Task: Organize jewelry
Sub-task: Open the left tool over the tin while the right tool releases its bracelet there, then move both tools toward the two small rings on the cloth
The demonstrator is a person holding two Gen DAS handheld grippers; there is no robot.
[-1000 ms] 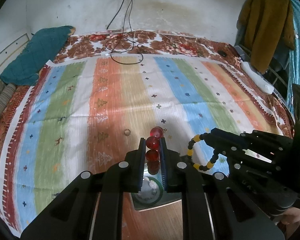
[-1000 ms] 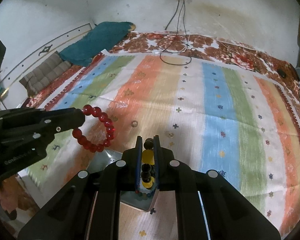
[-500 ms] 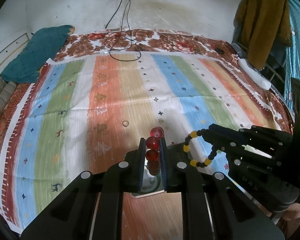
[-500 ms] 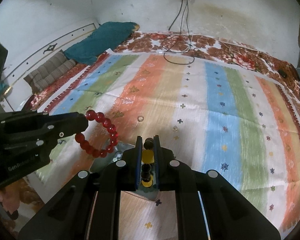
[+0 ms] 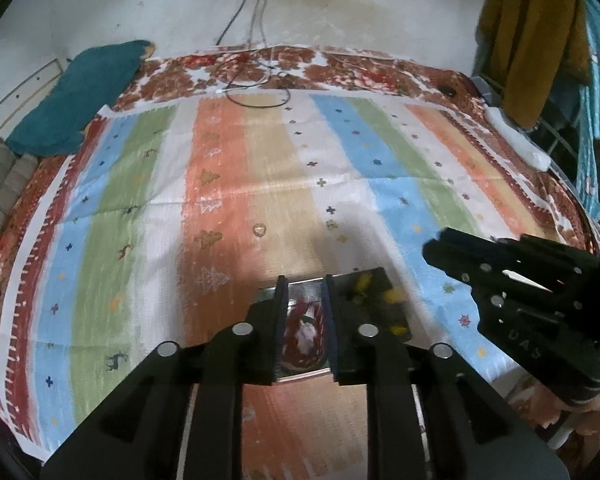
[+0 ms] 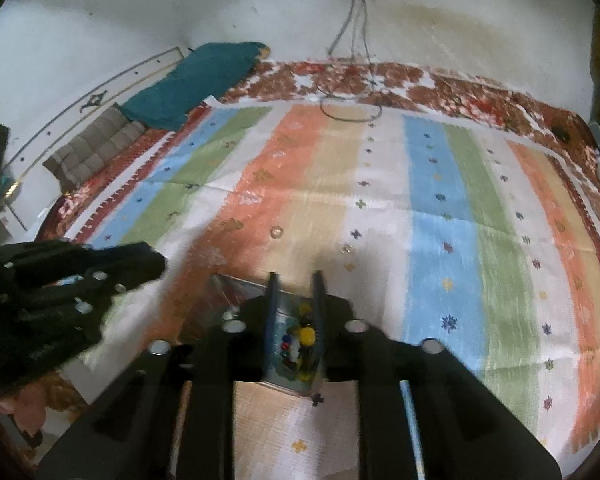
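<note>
Blur smears red bracelet (image 5: pixel 305 330) and yellow-black bracelet (image 6: pixel 303 336) in tray (image 5: pixel 374 276).

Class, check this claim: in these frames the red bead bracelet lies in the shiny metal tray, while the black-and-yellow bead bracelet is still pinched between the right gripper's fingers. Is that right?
Not quite. The red bead bracelet does lie in the shiny metal tray, but the black-and-yellow bead bracelet lies in the tray too; the right wrist view shows the right gripper open above it.
</note>
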